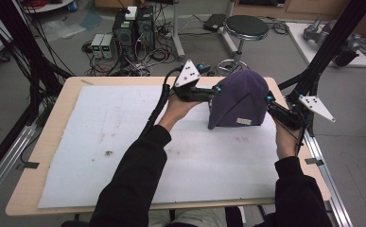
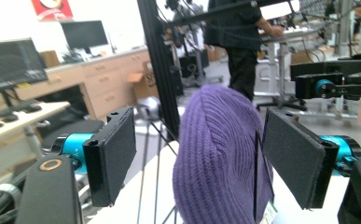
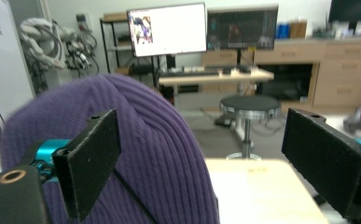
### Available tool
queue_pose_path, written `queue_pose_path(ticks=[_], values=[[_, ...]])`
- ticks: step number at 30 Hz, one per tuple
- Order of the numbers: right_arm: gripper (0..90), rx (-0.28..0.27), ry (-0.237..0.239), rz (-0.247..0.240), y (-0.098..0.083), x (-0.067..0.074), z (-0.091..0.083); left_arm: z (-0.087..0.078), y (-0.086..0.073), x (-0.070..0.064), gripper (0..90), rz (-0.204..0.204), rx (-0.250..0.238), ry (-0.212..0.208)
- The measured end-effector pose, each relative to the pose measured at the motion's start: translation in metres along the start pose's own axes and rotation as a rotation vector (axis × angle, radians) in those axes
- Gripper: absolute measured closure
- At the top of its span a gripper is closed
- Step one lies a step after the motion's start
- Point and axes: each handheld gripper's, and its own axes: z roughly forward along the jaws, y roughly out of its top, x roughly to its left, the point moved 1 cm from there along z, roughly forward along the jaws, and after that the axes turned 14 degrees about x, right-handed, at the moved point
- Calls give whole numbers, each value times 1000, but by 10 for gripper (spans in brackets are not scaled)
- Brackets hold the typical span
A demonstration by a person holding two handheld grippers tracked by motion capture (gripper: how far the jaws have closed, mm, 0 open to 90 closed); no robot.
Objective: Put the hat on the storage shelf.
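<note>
A purple hat [image 1: 239,99] stands domed on the white sheet [image 1: 124,142] covering the surface [image 1: 57,109], toward its far right part. The left claw [image 1: 215,91] sits at the hat's left side, released, its pads [image 2: 115,154] spread with the hat's crown between them. The right claw [image 1: 269,100] sits at the hat's right side, also released; one pad [image 3: 92,161] lies against the knit, the other stands apart from it. A black stool [image 1: 246,27] stands beyond the hat.
</note>
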Motion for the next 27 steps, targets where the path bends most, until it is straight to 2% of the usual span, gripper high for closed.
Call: queue_pose_path(ticks=[1, 2, 4, 7, 8, 13, 14, 15, 17, 20, 23, 24, 27], values=[[109, 0, 0, 0, 0, 0, 0, -7, 1, 1, 265, -3, -11, 10], [109, -27, 1, -12, 1, 5, -4, -14, 2, 1, 265, -6, -16, 25], [109, -45, 4, -28, 2, 10, -8, -30, 2, 3, 261, -8, -32, 58], [109, -55, 6, -42, 2, 16, -11, -54, 0, 5, 255, -12, -62, 96], [109, -68, 5, -64, 2, 21, -13, -62, -1, 6, 247, -13, -71, 109], [109, -73, 9, -92, 1, 31, -16, -105, -11, 11, 246, -19, -101, 189], [109, -82, 10, -103, 0, 35, -17, -122, -15, 14, 244, -26, -112, 222], [109, -87, 8, -100, -1, 36, -17, -122, -15, 14, 240, -26, -112, 222], [109, -86, 12, -93, -2, 37, -17, -137, -19, 15, 236, -30, -120, 255], [109, -78, 9, -73, -14, 40, -15, -161, -31, 14, 232, -31, -126, 292], [109, -36, -1, -63, -17, 42, -12, -169, -37, 12, 228, -28, -121, 308], [109, -42, 3, -62, -17, 43, -13, -176, -43, 11, 224, -32, -123, 322], [109, -63, 6, -75, -16, 45, -16, -183, -47, 10, 222, -39, -131, 335]])
